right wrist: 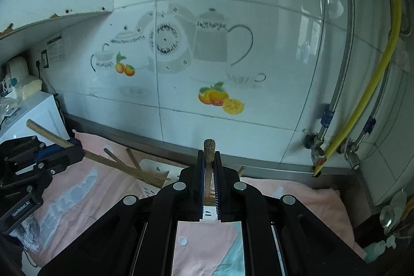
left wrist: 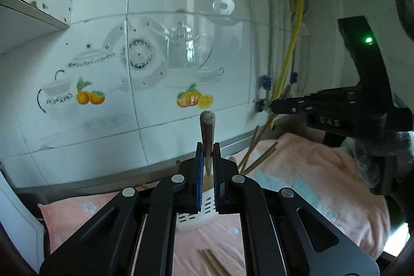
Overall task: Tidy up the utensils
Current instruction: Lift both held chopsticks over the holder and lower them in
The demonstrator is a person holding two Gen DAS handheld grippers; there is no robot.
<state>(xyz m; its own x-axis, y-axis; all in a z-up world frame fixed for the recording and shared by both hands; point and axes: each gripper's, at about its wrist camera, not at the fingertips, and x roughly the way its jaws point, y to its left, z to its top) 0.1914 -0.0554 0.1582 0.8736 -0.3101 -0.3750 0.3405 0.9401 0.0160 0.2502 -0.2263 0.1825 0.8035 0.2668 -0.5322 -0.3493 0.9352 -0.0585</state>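
My left gripper [left wrist: 207, 146] is shut on a brown wooden chopstick [left wrist: 207, 126] that sticks up past its jaws. A white slotted holder [left wrist: 196, 214] lies below it on the pink towel [left wrist: 297, 172]. In the right wrist view the left gripper [right wrist: 76, 146] shows at the left, and its long chopstick [right wrist: 103, 159] slants down toward the white holder [right wrist: 151, 170], where several sticks lie. My right gripper [right wrist: 209, 154] is shut on another wooden chopstick [right wrist: 209, 146]. The right gripper [left wrist: 274, 105] also shows at the right of the left wrist view, above slanting sticks [left wrist: 252, 144].
A tiled wall [right wrist: 233, 43] with teapot and fruit decals stands close behind. A yellow hose [right wrist: 375, 84] and valves [right wrist: 318, 151] hang at the right. A white appliance [right wrist: 33, 115] is at the left. Metal spoons [right wrist: 390, 208] stand at the right. Two loose chopsticks [left wrist: 212, 263] lie on the towel.
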